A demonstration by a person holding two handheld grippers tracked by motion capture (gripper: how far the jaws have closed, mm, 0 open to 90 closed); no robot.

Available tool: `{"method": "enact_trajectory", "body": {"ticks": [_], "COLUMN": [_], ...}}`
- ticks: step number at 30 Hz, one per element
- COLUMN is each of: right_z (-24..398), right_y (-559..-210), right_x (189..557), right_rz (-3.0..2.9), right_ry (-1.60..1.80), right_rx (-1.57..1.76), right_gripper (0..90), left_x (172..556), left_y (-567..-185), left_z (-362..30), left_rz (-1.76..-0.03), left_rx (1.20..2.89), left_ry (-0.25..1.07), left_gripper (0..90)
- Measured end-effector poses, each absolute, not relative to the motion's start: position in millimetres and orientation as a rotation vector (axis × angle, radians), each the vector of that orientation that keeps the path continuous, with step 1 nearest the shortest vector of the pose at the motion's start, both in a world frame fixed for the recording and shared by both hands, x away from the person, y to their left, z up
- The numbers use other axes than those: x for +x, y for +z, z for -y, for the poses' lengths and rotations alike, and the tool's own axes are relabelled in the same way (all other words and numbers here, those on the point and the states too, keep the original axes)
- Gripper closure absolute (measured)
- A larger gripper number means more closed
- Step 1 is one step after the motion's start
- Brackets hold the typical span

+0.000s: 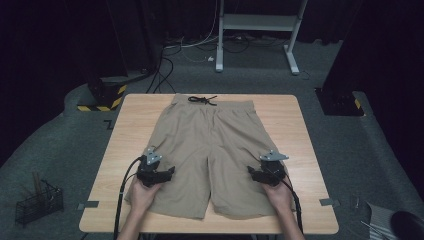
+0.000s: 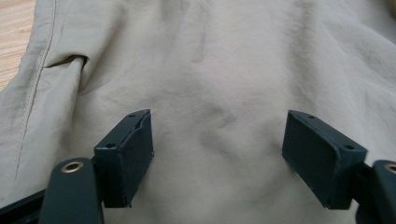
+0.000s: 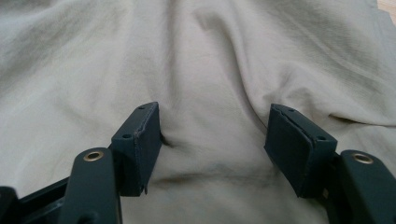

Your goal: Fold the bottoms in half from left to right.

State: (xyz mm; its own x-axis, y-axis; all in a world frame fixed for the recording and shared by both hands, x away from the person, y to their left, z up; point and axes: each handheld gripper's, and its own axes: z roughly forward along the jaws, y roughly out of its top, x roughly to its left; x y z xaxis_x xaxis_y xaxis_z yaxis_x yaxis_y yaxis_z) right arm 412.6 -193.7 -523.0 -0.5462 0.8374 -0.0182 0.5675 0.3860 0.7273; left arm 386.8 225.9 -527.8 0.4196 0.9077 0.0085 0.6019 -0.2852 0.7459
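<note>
Item: beige shorts (image 1: 210,150) laid flat on a wooden table (image 1: 135,115), one gripper set over each leg.

Shorts lie waistband away from the person, black drawstring (image 1: 202,99) at the far edge, both hems near the table's front edge. Left gripper (image 1: 170,171) sits over the outer part of the left leg, jaws spread wide; in the left gripper view its pads (image 2: 130,158) stand apart over smooth cloth beside a pocket opening (image 2: 67,60), nothing pinched between them. Right gripper (image 1: 251,172) sits over the right leg, jaws likewise wide; in the right gripper view a raised fold of cloth (image 3: 210,116) runs between the pads (image 3: 140,144), which seem to rest on the fabric, though contact is hard to confirm. Wire basket (image 1: 37,202) on the floor, left of the table.
</note>
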Motion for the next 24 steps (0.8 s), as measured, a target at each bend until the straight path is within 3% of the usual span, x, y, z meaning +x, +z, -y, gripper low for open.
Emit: {"method": "enact_trajectory", "body": {"ticks": [24], "right_z": [193.3], "right_y": [-523.0], "right_x": [412.1], "right_rz": [-2.264], "right_ry": [0.965], "right_rx": [1.222], "right_gripper": [36.2], "left_x": [386.0], "left_y": [-527.6], "left_z": [-226.4], "left_rz": [-1.274], "left_rx": [2.006], "left_ry": [0.583], "left_gripper": [23.8]}}
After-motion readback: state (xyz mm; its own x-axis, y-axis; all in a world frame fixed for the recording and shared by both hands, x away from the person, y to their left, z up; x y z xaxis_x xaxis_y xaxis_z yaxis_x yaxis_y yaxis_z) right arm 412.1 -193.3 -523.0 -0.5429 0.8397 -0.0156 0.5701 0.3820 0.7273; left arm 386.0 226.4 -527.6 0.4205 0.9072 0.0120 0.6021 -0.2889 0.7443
